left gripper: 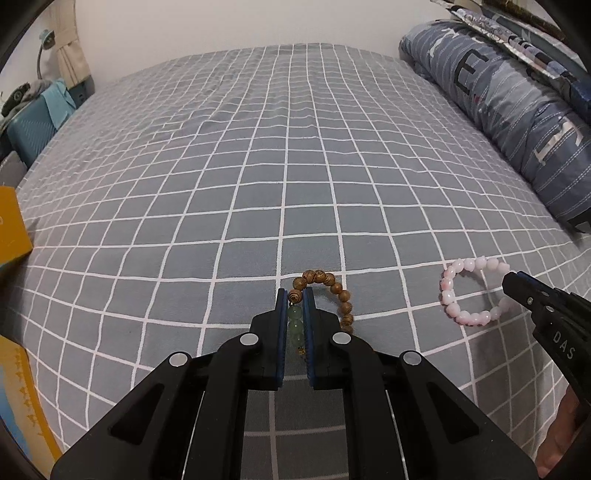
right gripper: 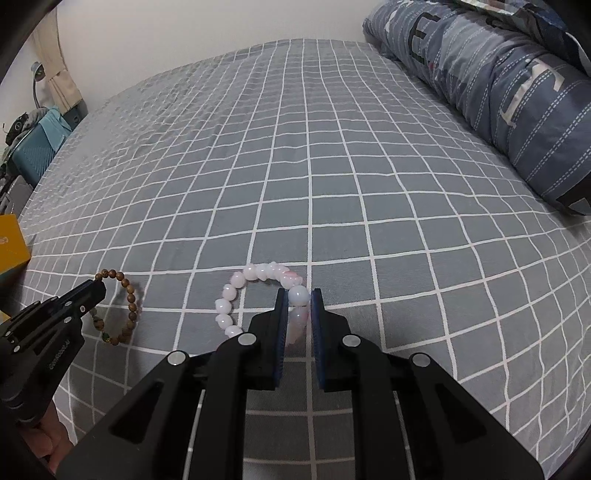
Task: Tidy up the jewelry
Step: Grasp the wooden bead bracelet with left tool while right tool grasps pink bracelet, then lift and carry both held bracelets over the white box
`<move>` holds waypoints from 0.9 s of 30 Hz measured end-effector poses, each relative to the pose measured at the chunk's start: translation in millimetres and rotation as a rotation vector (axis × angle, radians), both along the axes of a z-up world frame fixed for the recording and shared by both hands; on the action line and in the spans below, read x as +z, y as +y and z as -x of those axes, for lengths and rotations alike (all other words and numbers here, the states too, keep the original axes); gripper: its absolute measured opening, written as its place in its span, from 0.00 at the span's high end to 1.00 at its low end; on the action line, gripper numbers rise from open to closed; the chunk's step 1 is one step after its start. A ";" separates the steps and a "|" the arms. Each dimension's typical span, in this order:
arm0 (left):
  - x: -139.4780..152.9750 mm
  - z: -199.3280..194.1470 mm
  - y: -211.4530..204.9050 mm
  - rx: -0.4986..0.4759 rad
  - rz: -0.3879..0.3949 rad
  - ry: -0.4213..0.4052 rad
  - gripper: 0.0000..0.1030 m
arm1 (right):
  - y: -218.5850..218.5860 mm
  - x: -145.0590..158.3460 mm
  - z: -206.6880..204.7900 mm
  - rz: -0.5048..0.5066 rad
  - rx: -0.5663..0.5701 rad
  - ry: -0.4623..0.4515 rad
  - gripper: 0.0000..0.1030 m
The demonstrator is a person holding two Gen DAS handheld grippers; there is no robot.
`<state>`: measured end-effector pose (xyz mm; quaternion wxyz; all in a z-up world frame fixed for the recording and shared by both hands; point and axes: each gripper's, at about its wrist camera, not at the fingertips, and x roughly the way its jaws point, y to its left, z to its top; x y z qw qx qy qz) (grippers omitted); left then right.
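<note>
a grey checked bedsheet [left gripper: 258,166] fills the room, a rolled blue quilt [left gripper: 509,110] beside the white wall [left gripper: 221,22].

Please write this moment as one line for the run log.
left tool: shut on wooden bracelet | right tool: shut on pink bracelet | both bracelets on bed

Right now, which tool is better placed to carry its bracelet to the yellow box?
Left, probably. The left tool grips the wooden bracelet, nearer the yellow box at far left; the right tool holds the pink bracelet.
</note>
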<state>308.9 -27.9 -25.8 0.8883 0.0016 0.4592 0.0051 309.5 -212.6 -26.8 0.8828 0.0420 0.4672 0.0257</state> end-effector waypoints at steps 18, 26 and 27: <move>29.1 24.8 4.3 -0.001 0.003 -0.028 0.93 | 6.5 37.9 26.4 0.017 0.013 -0.054 0.89; 43.9 36.8 4.6 -0.006 -0.002 -0.043 0.93 | 13.3 49.9 41.6 0.037 0.027 -0.066 0.89; 44.7 37.7 5.3 -0.006 -0.002 -0.043 0.93 | 14.2 50.9 43.6 0.041 0.029 -0.067 0.89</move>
